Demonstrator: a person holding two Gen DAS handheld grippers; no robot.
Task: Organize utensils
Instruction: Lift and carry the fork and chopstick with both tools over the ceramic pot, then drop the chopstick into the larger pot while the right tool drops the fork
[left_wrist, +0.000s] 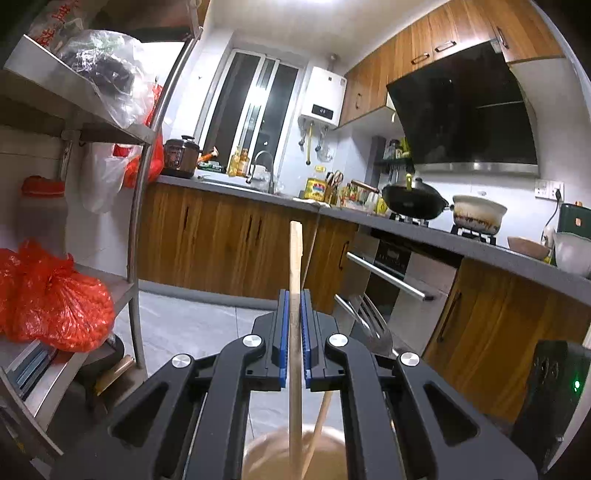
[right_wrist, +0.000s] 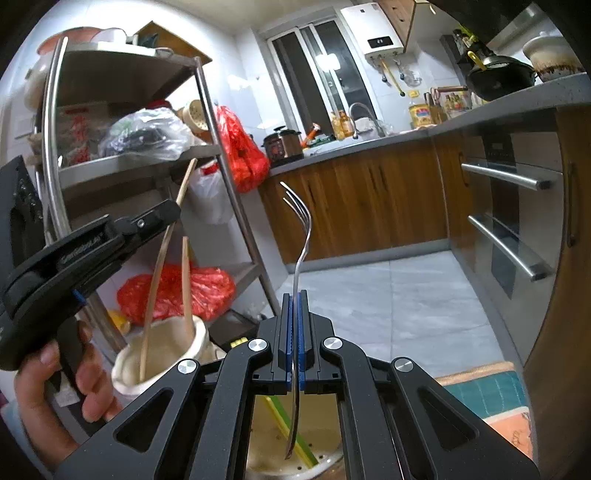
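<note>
A kitchen is seen from two hand-held tongs.

The left tongs (left_wrist: 294, 332) are closed on a wooden chopstick (left_wrist: 295, 280), which is clamped upright between the blue pads (left_wrist: 283, 332). Its top end rises well above the tongs and its lower end reaches down into a cream cup (right_wrist: 162, 354) just below them. A second chopstick (right_wrist: 157, 280) is seen in the same cup, leaning to one side and not gripped; it passes behind the tip of the left tongs in the right wrist view. The left tongs are held by a hand (right_wrist: 66, 384) wrapped around the handle, seen at the lower left of the right wrist view.

The right tongs (right_wrist: 294, 332) are closed on a metal fork (right_wrist: 301, 236), which is pinched by its handle between the blue pads. The prongs point upward above the tongs and curve slightly to the left. The handle's end hangs below the tongs over a pale, perforated container (right_wrist: 328, 454), in which a green stick (right_wrist: 291, 432) is lying. Whether the fork touches the container cannot be told.

The two tongs are held near each other, the cup just left of the right tongs.

Beyond the tongs, a grey counter (left_wrist: 436, 236) with wooden cabinets is seen, carrying a black wok (left_wrist: 413, 201). To the left of the tongs, a metal shelf rack (right_wrist: 221, 184) holding red bags (left_wrist: 55, 306) is seen.
</note>
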